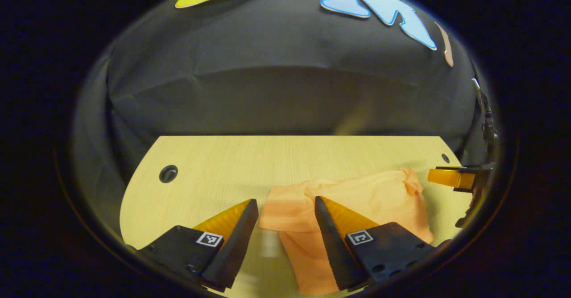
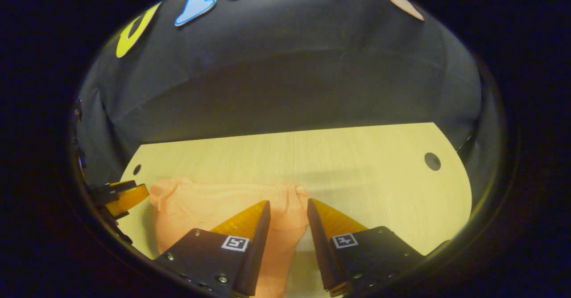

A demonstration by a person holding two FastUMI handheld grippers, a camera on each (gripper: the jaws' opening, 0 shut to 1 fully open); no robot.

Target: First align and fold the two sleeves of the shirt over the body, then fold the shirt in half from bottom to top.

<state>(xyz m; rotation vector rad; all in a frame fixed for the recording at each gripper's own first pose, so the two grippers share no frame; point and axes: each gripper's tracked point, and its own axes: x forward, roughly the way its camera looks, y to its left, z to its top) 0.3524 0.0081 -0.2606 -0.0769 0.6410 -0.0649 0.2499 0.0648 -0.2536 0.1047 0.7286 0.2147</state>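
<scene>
An orange shirt [image 1: 374, 195] lies bunched on the pale wooden table [image 1: 214, 164]. In the left gripper view my left gripper [image 1: 285, 202] stands open over the shirt's left end, with cloth showing in the gap between its fingers. The right gripper [image 1: 450, 177] pokes in at the far right, beside the shirt's other end. In the right gripper view the shirt [image 2: 200, 206] spreads to the left. My right gripper [image 2: 288, 202] is open over its right end, cloth showing between its fingers. At the left edge of that view sits the left gripper [image 2: 127, 197].
The table [image 2: 366, 164] has round cable holes near its back corners [image 1: 168, 173] [image 2: 432, 161]. Black cloth wall rises right behind the table's far edge. Bare wood stretches behind the shirt and to both sides.
</scene>
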